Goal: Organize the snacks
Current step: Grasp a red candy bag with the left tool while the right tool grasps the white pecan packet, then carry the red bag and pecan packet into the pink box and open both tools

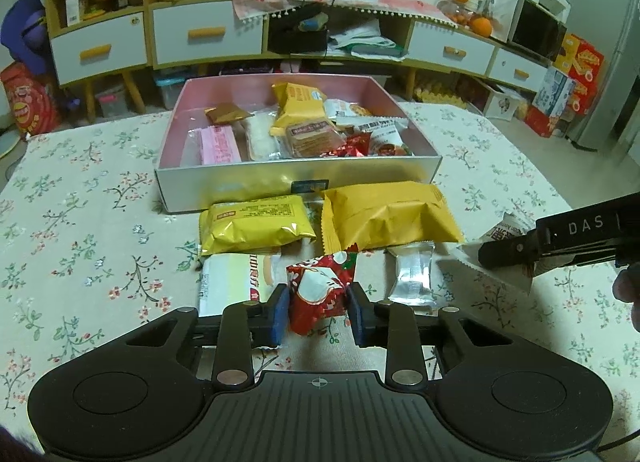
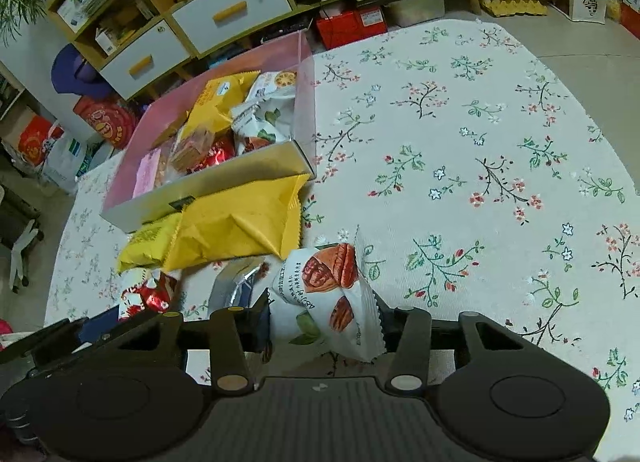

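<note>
A pink-lined box (image 1: 296, 181) on the floral tablecloth holds several snack packets; it also shows in the right wrist view (image 2: 224, 177). In front of it lie two yellow packets (image 1: 256, 227) (image 1: 392, 217), a white packet (image 1: 236, 278) and a silver packet (image 1: 414, 276). My left gripper (image 1: 318, 308) is shut on a red and white candy packet (image 1: 320, 290) just above the cloth. My right gripper (image 2: 324, 326) is shut on a white walnut packet (image 2: 328, 298), held above the cloth to the right of the pile; it also shows in the left wrist view (image 1: 504, 252).
The tablecloth (image 2: 480, 141) stretches wide to the right of the box. Behind the table stand white-drawered cabinets (image 1: 208, 33), boxes and bags on the floor, and a fridge (image 1: 608, 41) at the far right.
</note>
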`<state>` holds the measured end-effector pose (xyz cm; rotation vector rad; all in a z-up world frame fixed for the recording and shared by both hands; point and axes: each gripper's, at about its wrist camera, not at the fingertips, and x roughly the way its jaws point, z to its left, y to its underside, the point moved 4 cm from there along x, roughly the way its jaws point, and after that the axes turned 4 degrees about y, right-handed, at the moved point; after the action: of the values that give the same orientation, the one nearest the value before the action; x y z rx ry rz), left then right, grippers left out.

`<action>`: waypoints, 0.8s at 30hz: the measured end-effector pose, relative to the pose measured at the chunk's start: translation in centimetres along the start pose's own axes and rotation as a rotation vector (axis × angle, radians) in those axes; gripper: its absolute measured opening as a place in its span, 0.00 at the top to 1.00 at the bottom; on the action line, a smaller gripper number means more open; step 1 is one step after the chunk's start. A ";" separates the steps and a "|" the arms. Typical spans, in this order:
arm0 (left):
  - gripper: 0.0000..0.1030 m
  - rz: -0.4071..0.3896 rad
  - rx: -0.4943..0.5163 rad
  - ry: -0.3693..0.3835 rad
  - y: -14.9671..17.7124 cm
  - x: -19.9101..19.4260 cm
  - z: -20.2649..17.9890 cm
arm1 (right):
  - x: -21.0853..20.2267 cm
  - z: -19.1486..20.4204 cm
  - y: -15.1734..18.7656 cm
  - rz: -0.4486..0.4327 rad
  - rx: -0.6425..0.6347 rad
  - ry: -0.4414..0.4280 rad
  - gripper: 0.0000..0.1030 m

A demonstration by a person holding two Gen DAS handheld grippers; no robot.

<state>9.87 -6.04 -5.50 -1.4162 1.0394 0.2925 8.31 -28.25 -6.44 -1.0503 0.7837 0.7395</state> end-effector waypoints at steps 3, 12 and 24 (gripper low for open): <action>0.73 0.002 -0.004 0.006 -0.1 -0.4 0.0 | -0.3 0.1 -0.2 -0.007 0.013 -0.007 0.85; 0.73 0.005 -0.052 0.034 -0.3 -1.9 0.3 | -0.9 0.9 -0.6 -0.018 0.010 -0.023 0.85; 0.73 -0.049 -0.116 0.010 -1.9 -3.2 2.2 | -1.7 4.4 -1.6 -0.050 0.005 -0.089 0.85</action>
<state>10.39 -3.20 -2.26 -1.5462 1.0078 0.3146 9.66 -24.89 -3.02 -1.0219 0.6801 0.7364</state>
